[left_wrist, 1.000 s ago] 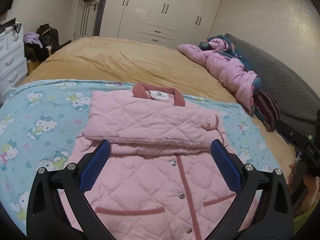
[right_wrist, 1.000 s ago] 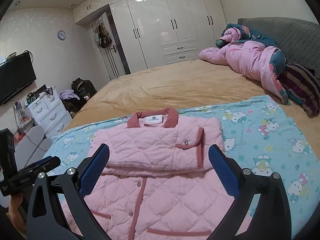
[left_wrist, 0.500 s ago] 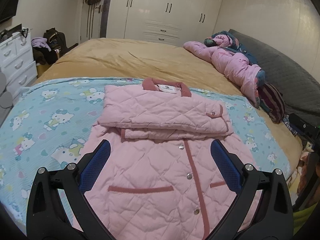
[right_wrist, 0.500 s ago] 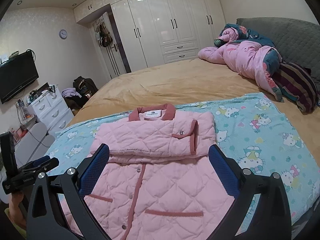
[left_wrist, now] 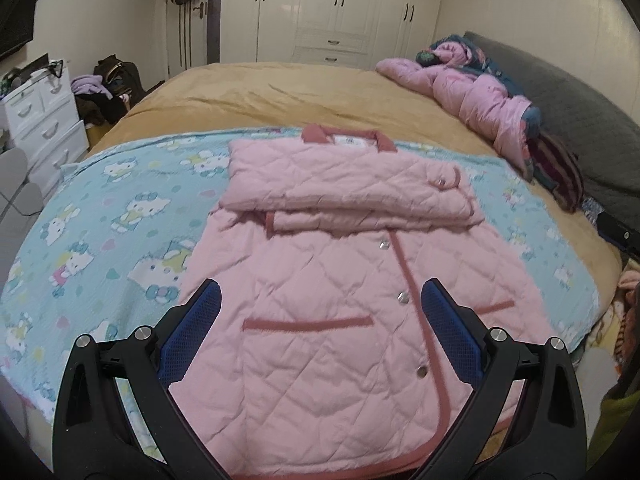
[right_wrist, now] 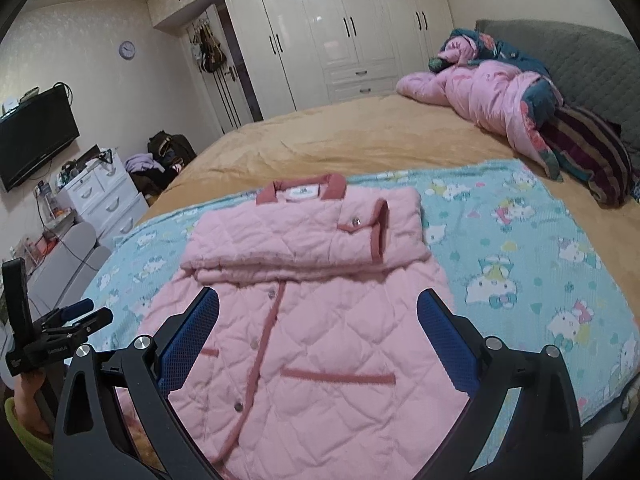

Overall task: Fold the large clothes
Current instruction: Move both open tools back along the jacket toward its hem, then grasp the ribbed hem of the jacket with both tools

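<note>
Jacket: pink quilted jacket [left_wrist: 340,312] lies front-up and buttoned on the blanket [left_wrist: 100,220] spread over the bed [left_wrist: 300,92]; collar [left_wrist: 348,138] at the far end, hem nearest the cameras
Done: both sleeves [left_wrist: 344,188] are folded across the chest in a stacked band just below the collar; the cuff [right_wrist: 370,226] with its snap lies on top, toward the right side
Left: the body below the sleeves is flat and unfolded, both pockets in plain sight; judging by this, a fold of the hem up toward the collar remains, perhaps a second fold after it; roughly halfway
Left gripper [left_wrist: 320,332]: fingers spread wide, holding nothing; it hangs over the lower body of the jacket, near the left pocket; whether it touches the cloth I cannot tell
Right gripper [right_wrist: 318,338]: likewise wide open and empty; above the lower body, near the right pocket
Elsewhere: a heap of bedding [right_wrist: 500,96] lies at the headboard, well apart from the jacket; a dresser [right_wrist: 100,196] stands beside the bed
</note>
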The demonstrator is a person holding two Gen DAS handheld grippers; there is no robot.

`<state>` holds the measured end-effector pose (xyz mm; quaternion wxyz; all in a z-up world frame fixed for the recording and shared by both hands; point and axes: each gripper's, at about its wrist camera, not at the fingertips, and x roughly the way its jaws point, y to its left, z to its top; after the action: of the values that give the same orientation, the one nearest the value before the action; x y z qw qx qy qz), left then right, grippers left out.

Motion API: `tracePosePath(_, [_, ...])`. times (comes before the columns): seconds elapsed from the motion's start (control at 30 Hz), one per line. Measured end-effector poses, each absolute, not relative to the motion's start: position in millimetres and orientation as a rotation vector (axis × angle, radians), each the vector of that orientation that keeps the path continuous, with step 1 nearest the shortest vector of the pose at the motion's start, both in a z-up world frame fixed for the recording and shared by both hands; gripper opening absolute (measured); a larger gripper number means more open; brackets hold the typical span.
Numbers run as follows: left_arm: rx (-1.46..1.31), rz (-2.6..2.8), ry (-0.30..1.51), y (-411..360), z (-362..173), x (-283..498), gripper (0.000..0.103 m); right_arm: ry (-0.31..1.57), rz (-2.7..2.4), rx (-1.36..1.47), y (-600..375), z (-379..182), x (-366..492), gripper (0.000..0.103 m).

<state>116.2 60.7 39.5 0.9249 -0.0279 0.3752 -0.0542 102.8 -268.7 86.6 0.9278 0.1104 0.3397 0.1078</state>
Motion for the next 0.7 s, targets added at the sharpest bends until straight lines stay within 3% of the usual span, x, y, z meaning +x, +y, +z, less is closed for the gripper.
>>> tracePosePath(0.7, [-0.005, 0.005, 0.897, 99, -19, 87, 0.094, 0.872, 0.152, 0.232, -313, 6, 73, 0.099])
